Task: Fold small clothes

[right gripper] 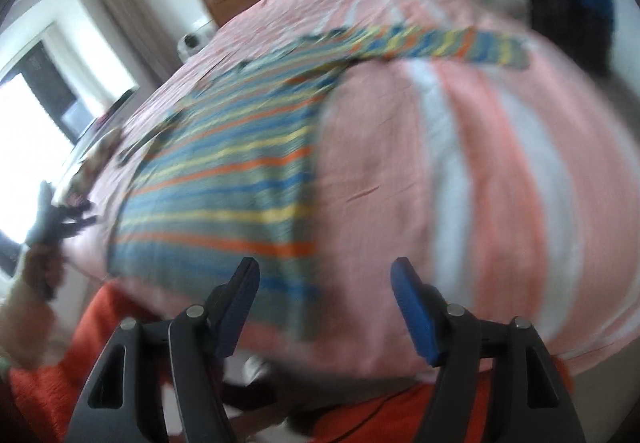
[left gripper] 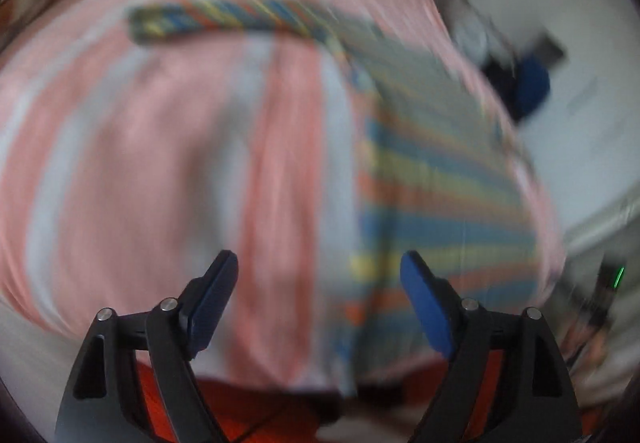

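Both views motion-blurred. Left gripper (left gripper: 318, 275) jaws spread wide, nothing between them, over the pink-and-white striped bedspread (left gripper: 140, 143). Striped garment (right gripper: 224, 183) lies flat on the bedspread, one sleeve (right gripper: 440, 43) stretched toward the far right. Right gripper (right gripper: 324, 283) also spread, empty, at the garment's near edge.

Motion blur smears your striped garment (left gripper: 432, 179) and bedspread (left gripper: 160, 131). Far-right clutter (right gripper: 568, 3) stays unreadable to you.

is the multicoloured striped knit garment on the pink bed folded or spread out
Partly folded: the multicoloured striped knit garment lies flat, one sleeve stretched sideways across the pink striped bedspread.
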Motion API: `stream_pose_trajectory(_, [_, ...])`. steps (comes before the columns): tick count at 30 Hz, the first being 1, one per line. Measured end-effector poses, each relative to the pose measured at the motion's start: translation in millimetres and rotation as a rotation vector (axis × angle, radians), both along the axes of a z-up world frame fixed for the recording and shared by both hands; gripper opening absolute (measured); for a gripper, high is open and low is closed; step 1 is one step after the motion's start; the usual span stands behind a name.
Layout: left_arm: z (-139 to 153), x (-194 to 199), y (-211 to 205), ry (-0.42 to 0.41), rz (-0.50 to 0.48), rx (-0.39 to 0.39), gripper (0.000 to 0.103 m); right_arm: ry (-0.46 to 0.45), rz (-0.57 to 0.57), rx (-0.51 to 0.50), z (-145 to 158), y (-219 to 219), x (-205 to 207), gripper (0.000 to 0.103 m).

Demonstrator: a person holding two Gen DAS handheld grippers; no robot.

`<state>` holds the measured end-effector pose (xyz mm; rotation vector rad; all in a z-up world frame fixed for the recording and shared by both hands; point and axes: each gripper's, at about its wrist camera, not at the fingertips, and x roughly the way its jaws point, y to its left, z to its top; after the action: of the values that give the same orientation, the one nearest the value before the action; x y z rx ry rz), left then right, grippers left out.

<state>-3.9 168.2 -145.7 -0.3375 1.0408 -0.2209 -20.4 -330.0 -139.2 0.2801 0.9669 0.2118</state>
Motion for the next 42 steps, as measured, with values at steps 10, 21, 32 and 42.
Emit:
stream_pose_trajectory(10, [-14.3,-9.0,-47.4,0.017,-0.079,0.081,0.001,0.123,0.108,-0.052,-35.5,43.8,25.0,0.005])
stream_pose_trajectory(21, [-37.9,-28.0,-39.6,0.057,-0.021,0.045,0.000,0.164,0.012,-0.079,-31.8,19.7,11.0,0.003])
stream_pose_trajectory(32, [-11.0,-61.5,-27.4,-0.025,0.098,0.044,0.080,0.102,-0.047,-0.128,-26.4,7.8,-12.9,0.046])
stream_pose_trajectory(42, [29.0,-0.8,0.0,-0.203,0.308,0.271,0.091,-0.120,-0.255,-0.189,16.6,-11.8,-6.3,0.061])
